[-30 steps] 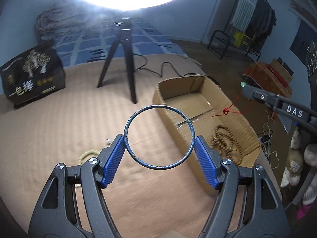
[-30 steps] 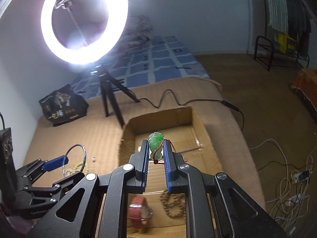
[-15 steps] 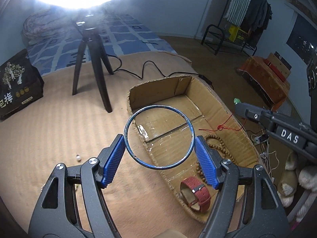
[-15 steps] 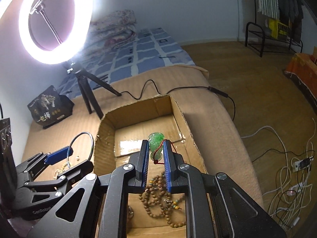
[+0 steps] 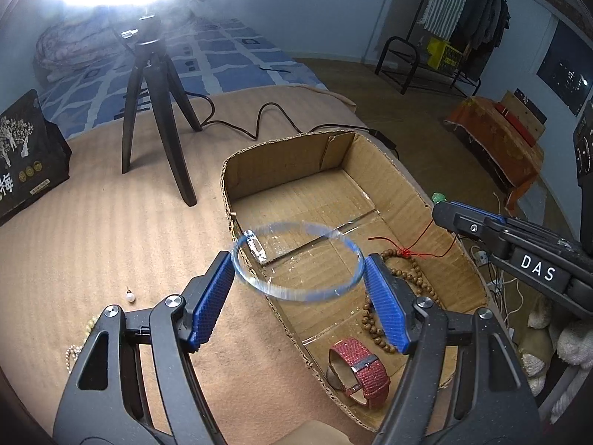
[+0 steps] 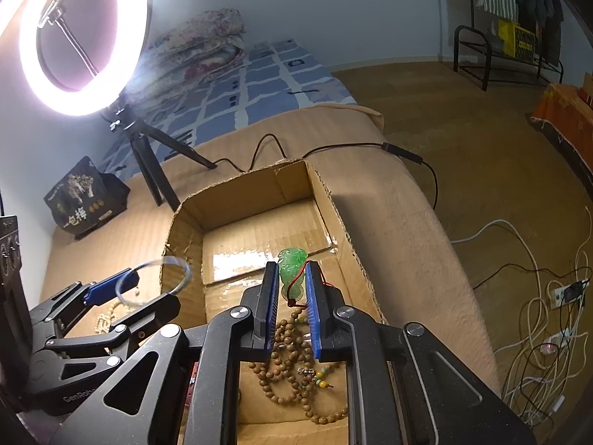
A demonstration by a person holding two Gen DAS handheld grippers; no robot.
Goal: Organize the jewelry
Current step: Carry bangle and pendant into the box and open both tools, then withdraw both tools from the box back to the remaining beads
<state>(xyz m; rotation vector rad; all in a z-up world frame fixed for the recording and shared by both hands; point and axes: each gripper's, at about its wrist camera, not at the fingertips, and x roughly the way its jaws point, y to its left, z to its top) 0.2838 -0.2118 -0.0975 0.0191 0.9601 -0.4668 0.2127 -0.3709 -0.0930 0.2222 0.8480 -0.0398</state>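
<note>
A thin blue bangle (image 5: 296,261) sits blurred and tilted between the blue pads of my left gripper (image 5: 298,274), over the near left wall of the cardboard box (image 5: 259,155); whether the pads still touch it is unclear. It also shows in the right wrist view (image 6: 153,281). My right gripper (image 6: 292,282) is shut on a green jade pendant (image 6: 292,265) with a red cord (image 5: 406,250), held above the box. Wooden prayer beads (image 6: 292,356) and a red watch (image 5: 357,369) lie in the box.
A pearl earring (image 5: 129,296) and a bead chain (image 5: 76,348) lie on the tan blanket left of the box. A ring light on a black tripod (image 5: 159,111) and a black bag (image 5: 26,148) stand behind. Cables lie on the floor (image 6: 537,296) to the right.
Both grippers moved over the box. The bangle, held upright and sharp before, now tilts flatter and is motion-blurred between the left pads. The pendant stays clamped in the right gripper.
</note>
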